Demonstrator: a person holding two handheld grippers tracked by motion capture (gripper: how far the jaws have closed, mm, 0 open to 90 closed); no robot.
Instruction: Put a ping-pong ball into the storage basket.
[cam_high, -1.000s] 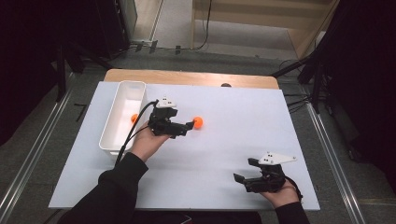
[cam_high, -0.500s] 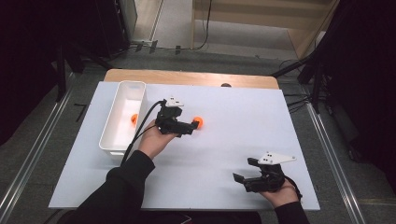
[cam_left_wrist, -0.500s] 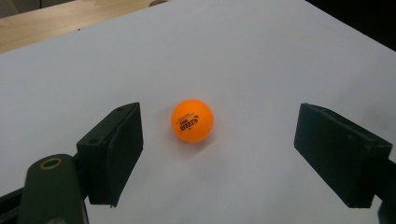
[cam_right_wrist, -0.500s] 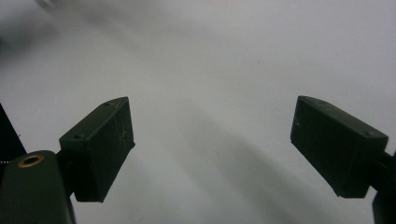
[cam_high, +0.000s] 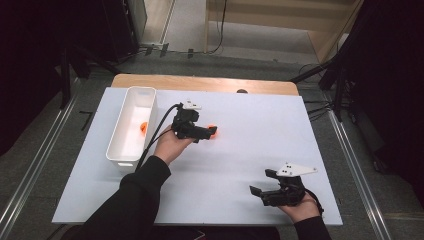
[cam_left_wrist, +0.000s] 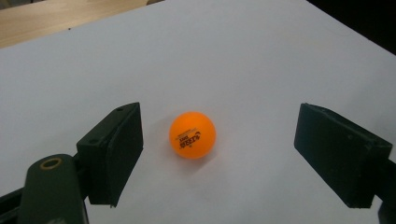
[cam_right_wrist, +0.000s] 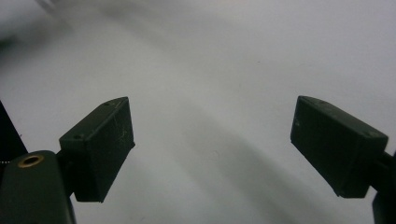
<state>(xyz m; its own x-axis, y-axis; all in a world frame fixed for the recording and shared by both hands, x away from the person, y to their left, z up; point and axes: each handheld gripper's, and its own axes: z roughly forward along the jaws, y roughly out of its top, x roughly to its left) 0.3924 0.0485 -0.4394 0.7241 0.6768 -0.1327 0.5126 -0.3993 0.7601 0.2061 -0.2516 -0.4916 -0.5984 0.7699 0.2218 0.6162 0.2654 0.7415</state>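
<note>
At the left of the white table sheet (cam_high: 230, 170) a white rectangular bin (cam_high: 131, 125) is seen, and an orange ball in the bin (cam_high: 143, 127) already lies inside it – that much of the sorting can be judged done. Just right of the bin, near the table's middle, the left gripper (cam_high: 207, 133) is held low over the sheet, pointing right. Its jaws are spread, and the orange table-tennis ball (cam_left_wrist: 192, 135) (dark print on its side) is seen between them in the left gripper view, resting on the sheet and touched by neither pad; it sits closer to the left-hand jaw of that view. The grasp is therefore judged not yet made: the jaws remain to be closed on the ball, which then has to be lifted and carried left to the bin. In the high view the ball (cam_high: 212, 130) is largely covered by the gripper's tips, so little more than an orange sliver can be made out there.

At the near right corner the right gripper (cam_high: 260, 185) is held over bare sheet, jaws spread wide, nothing between them – it seems idle. Its own view is soft and blurred toward the far edge, and no detail can be read there. The print on the ball is too small to be read, and the far inner wall of the bin is partly hidden by its rim.
</note>
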